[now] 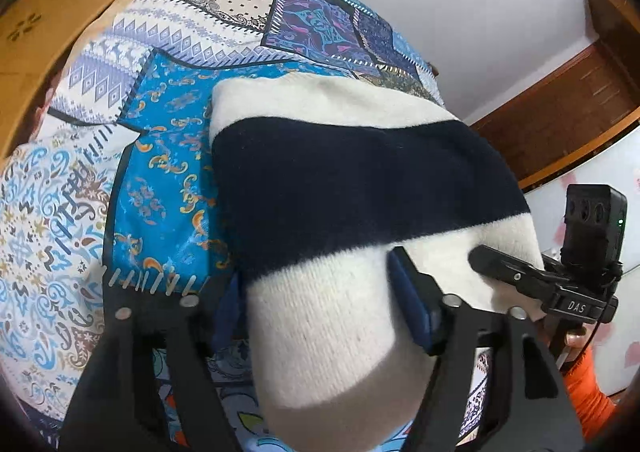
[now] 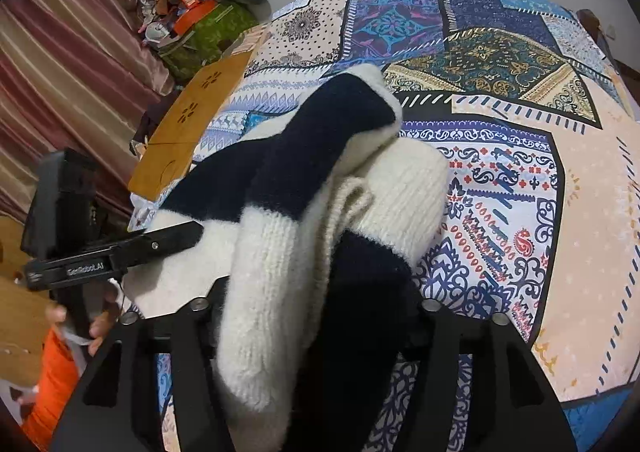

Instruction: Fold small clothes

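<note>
A small cream and navy striped knit sweater lies partly on the patterned bedspread. My left gripper is shut on its cream edge, with the cloth bunched between the blue pads. My right gripper is shut on a folded cream and navy part of the same sweater, lifted above the bed. The right gripper also shows in the left wrist view, and the left gripper shows in the right wrist view.
The patchwork bedspread covers the bed. A wooden headboard stands at the left. A green bag with clutter and striped curtains are beyond it. A wooden door frame is at the right.
</note>
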A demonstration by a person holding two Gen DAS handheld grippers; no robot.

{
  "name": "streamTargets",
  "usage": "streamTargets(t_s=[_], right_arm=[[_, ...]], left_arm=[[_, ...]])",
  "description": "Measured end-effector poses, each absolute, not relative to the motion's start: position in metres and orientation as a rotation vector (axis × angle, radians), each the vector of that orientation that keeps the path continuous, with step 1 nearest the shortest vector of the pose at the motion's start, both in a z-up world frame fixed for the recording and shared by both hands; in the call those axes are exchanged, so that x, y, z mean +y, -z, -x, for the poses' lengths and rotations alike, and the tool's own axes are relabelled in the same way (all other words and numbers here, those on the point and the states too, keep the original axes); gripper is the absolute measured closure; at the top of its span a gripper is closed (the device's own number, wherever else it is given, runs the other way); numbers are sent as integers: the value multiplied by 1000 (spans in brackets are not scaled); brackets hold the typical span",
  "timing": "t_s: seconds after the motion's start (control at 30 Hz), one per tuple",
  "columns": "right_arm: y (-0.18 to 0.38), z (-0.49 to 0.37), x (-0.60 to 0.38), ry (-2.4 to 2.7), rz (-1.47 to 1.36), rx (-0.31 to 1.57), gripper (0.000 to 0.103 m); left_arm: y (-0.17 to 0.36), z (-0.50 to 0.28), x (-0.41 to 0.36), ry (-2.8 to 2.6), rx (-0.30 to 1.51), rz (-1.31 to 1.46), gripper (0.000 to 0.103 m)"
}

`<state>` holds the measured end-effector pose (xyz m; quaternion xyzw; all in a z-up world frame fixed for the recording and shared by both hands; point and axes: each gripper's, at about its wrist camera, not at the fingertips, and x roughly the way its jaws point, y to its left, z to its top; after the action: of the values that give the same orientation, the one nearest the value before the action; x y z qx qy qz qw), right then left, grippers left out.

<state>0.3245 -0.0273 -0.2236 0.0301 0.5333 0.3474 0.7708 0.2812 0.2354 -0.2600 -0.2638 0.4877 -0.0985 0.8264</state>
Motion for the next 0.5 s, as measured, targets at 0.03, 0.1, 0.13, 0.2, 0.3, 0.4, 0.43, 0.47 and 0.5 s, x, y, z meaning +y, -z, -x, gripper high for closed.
streamTargets(t_s=[0.03,0.1,0.13,0.2,0.3,0.4,0.43,0.47,0.5], right_arm=[[224,-324,-28,-757,-58,1155,42],[218,-319,-30,-764,-49,1146,37],[214,-316,-33,-759,-42,1133,37],[203,-308,-38,-753,-33,1098,37],[182,-295,-45,-736,-14,1030,37],[151,-276,-54,-740,19,922,37],[141,-270,-57,-742,25,886,37],[132,-265,-58,-742,27,856,37],[120,-256,-60,-745,29,811,37]], left_arm=[[259,-279,236,207,1029,557,32],[248,-271,235,179,1013,522,32],[244,-268,235,161,1005,497,32],[228,-259,231,110,983,432,33],[196,-242,225,47,920,332,33],[156,-216,212,24,822,261,33],[140,-204,205,15,777,228,33],[129,-197,200,8,741,205,33],[112,-184,193,1,692,177,33]])
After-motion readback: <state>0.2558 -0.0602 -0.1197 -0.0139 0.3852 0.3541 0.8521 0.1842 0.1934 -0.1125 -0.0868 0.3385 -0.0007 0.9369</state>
